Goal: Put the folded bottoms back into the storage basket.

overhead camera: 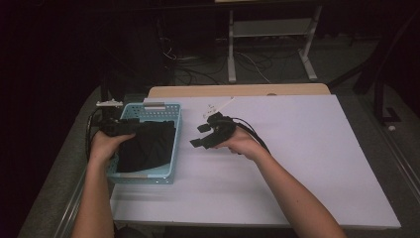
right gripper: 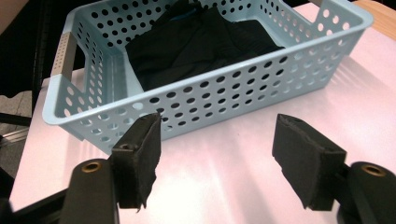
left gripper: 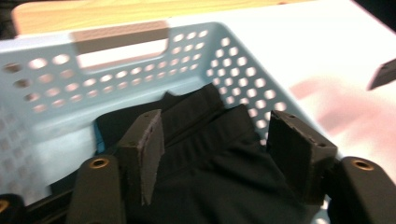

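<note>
Now the main risk is a snag: the left gripper (left gripper: 212, 154) hangs low over the black cloth (left gripper: 219, 163) inside the light blue basket (left gripper: 56, 93), jaws spread with the folds lying between and under them, and from the left gripper view I cannot tell for sure that the pads are clear of the fabric. If that hand lifts away while a fold clings to a pad, I judge the cloth could be dragged up over the basket wall, or the light basket could tip or slide on the white table (overhead camera: 297, 163). In the high view the basket sits left of centre, with the cloth filling most of it and the left hand (overhead camera: 104, 144) resting at its lower left edge. The right gripper (right gripper: 217, 154) is also spread, with nothing between its jaws; it sits over bare table in the lower part of its own view, the basket's perforated side near in front of it, and the cloth (right gripper: 201, 42) lies beyond that wall in the upper middle of the frame. A careless sweep of that hand could knock the basket.
</note>
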Motion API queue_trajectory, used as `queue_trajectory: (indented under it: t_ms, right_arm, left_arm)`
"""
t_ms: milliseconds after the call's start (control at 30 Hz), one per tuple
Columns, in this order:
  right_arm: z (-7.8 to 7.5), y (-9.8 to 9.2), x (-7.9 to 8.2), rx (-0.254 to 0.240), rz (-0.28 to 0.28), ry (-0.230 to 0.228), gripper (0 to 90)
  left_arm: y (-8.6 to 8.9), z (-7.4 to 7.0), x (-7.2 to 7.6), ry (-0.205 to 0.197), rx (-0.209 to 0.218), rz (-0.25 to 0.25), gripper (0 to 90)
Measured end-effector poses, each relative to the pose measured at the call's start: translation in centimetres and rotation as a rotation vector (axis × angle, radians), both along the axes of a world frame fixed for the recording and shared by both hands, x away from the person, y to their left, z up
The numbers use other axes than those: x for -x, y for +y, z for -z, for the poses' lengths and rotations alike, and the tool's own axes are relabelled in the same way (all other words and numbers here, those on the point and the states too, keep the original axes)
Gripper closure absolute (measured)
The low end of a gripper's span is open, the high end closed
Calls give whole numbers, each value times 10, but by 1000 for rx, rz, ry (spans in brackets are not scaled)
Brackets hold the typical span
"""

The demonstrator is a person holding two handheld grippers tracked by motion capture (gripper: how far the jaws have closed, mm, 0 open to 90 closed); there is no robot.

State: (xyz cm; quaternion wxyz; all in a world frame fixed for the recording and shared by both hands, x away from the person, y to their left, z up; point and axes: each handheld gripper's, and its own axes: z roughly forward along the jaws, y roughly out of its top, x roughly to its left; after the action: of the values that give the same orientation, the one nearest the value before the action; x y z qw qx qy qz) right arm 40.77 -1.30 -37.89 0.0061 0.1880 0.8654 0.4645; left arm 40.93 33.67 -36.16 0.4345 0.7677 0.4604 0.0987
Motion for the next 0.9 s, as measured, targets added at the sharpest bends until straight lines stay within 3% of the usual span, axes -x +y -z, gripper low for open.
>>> queue_trajectory:
  t_ms: [167, 400, 900]
  right_arm:
    - [3, -11, 2, -9, 14, 6, 293]
    - [6, -33, 5, -10, 45, -6, 238]
    - [11, -93, 22, -32, 138, -35, 138]
  left_arm:
    - [-17, -3, 7, -36, 26, 71, 290]
    - [-44, -7, 21, -70, 23, 149, 178]
    - [-81, -4, 58, -114, 54, 259, 0]
